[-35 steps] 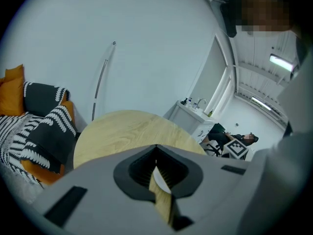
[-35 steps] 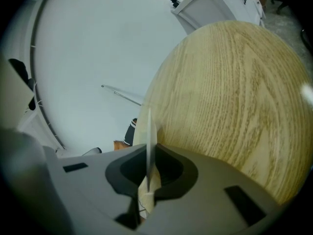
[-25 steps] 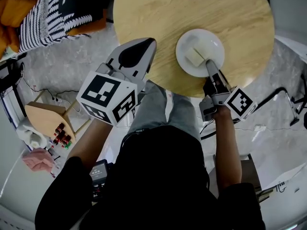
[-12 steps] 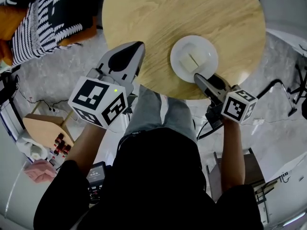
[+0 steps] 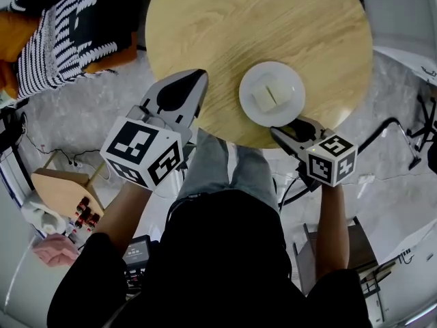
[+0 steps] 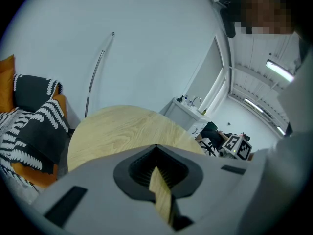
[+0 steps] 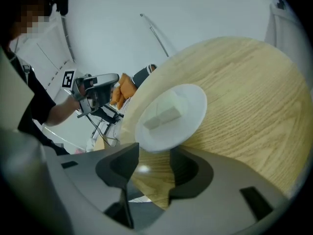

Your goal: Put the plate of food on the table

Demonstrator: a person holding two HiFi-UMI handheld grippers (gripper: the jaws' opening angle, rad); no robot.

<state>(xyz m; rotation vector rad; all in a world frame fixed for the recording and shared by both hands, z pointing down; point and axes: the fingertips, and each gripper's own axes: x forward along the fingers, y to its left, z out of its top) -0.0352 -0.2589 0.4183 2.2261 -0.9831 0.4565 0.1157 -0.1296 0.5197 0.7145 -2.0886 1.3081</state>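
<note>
1. Near the front edge of the round wooden table (image 5: 225, 19), a white plate (image 5: 292, 80) sits flat on the wood, wholly on the tabletop.
2. Two pale, blocky pieces of food (image 5: 265, 98) lie side by side at about the plate's middle.
3. The right gripper (image 5: 292, 125) hangs at the table's near edge, just beside the plate's near rim. Its jaws have just been opening and now stand wide apart, released, with nothing pressed between the pads. In the right gripper view the plate's rim lies just beyond the jaw tips, and bare wood shows through the gap.
4. The left gripper (image 5: 199, 75) points at the table's left front edge, well apart from the plate. Its jaws are clenched together on nothing; the left gripper view shows only a thin sliver of tabletop between them.
5. Off to the table's left, a black-and-white striped cushion (image 5: 68, 26) rests on an orange seat (image 5: 17, 26).
</note>
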